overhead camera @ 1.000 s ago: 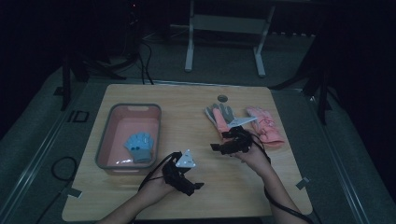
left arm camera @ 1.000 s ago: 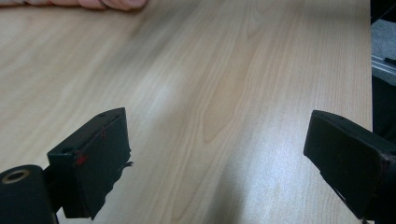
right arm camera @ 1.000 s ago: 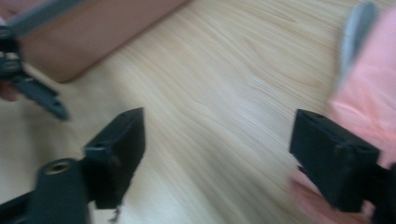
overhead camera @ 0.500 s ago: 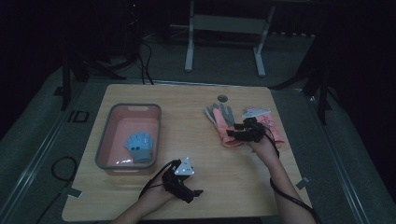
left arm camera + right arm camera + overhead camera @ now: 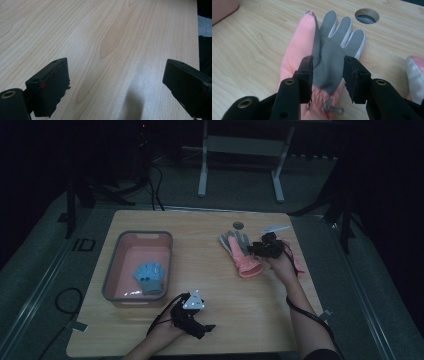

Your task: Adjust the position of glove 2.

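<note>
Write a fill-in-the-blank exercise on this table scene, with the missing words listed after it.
1. The blue glove lies inside the pink ____.
2. The right gripper has its jaws on either side of the pink glove's ____ palm.
3. Beyond that glove's fingertips, the table has a round ____.
4. The left gripper stands open over bare ____.

Missing words: tub; grey; hole; wood

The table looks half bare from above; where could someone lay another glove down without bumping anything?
Bare wood runs down the middle of the table, between the pink tub and the pink and grey glove, and along the front edge right of the left gripper. It is crowded around the right gripper, whose jaws have been closing around that glove.
</note>
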`<state>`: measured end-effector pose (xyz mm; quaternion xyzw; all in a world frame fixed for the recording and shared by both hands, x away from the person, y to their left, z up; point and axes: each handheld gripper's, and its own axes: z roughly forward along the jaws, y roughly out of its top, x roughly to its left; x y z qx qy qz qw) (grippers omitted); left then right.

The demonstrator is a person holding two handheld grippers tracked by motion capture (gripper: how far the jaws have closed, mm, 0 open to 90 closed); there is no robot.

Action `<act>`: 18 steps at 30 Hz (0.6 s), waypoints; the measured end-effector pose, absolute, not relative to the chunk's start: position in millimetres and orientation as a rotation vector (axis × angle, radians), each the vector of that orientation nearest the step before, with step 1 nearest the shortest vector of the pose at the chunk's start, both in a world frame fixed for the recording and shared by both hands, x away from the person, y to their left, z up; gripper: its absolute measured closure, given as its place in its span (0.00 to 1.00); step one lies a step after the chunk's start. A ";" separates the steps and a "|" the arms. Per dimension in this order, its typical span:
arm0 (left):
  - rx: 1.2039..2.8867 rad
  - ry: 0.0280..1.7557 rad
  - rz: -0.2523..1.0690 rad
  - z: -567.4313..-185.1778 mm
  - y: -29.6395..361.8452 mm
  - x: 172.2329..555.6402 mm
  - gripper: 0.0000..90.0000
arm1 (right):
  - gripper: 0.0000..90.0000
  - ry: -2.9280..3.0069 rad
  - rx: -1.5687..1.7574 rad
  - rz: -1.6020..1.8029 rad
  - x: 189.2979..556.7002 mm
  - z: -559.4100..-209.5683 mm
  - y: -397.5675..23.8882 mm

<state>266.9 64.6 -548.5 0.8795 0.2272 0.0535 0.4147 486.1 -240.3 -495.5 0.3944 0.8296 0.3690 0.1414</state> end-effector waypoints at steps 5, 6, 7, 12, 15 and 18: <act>2.195 0.573 0.131 -550.0 65.8 266.9 0.08 | 0.67 2.425 1.140 1.033 497.9 -500.2 -230.5; 2.195 0.571 0.131 -550.1 65.9 267.0 0.08 | 0.67 2.431 1.142 1.036 500.0 -501.7 -228.5; 2.196 0.572 0.131 -550.2 65.9 266.9 0.08 | 0.67 2.437 1.135 1.026 501.9 -503.5 -226.7; 2.211 0.558 0.121 -550.7 65.4 266.1 0.08 | 0.69 2.474 1.186 0.933 511.1 -521.5 -219.9; 2.213 0.559 0.118 -551.4 64.9 266.3 0.08 | 0.70 2.477 1.189 0.941 511.5 -526.3 -218.8; 2.211 0.563 0.120 -551.6 65.2 266.5 0.08 | 0.79 2.474 1.201 0.934 510.5 -527.8 -217.4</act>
